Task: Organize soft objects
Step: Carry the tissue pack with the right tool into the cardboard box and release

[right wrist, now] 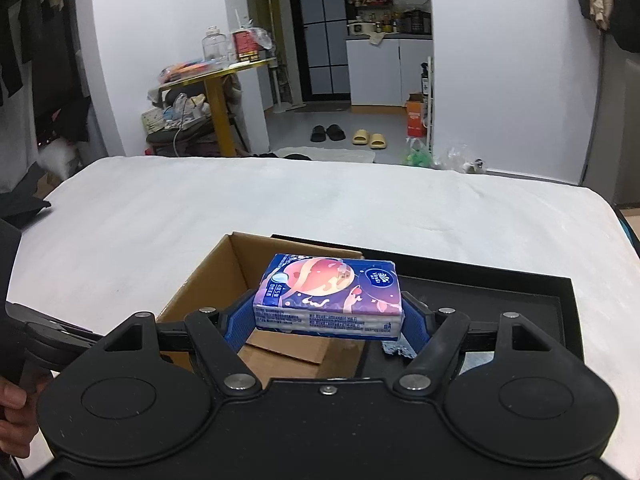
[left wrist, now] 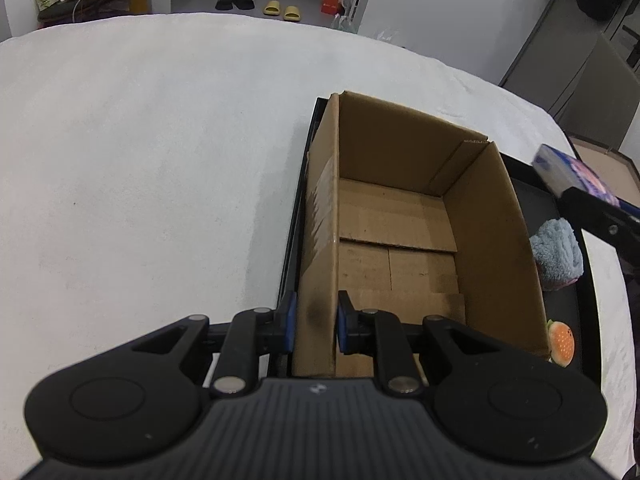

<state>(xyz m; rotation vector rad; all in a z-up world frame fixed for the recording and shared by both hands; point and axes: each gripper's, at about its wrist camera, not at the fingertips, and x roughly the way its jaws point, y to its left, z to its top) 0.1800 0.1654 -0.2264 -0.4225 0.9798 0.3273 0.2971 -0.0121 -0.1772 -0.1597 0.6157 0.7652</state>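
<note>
My left gripper [left wrist: 316, 326] is shut on the near left wall of the open cardboard box [left wrist: 400, 216], which is empty inside and stands on a black tray [left wrist: 560, 208]. My right gripper [right wrist: 328, 318] is shut on a blue and pink tissue pack [right wrist: 328, 298] and holds it in the air above the box's right wall [right wrist: 224, 280]. The pack also shows at the right edge of the left wrist view [left wrist: 576, 174]. A light blue fluffy cloth [left wrist: 558, 246] and a small burger toy [left wrist: 562, 342] lie on the tray, right of the box.
The tray [right wrist: 552, 292] sits on a white padded table [left wrist: 160, 160]. Beyond the far edge [right wrist: 320, 172] is a room floor with slippers and a cluttered side table. A grey cabinet [left wrist: 580, 72] stands at the far right.
</note>
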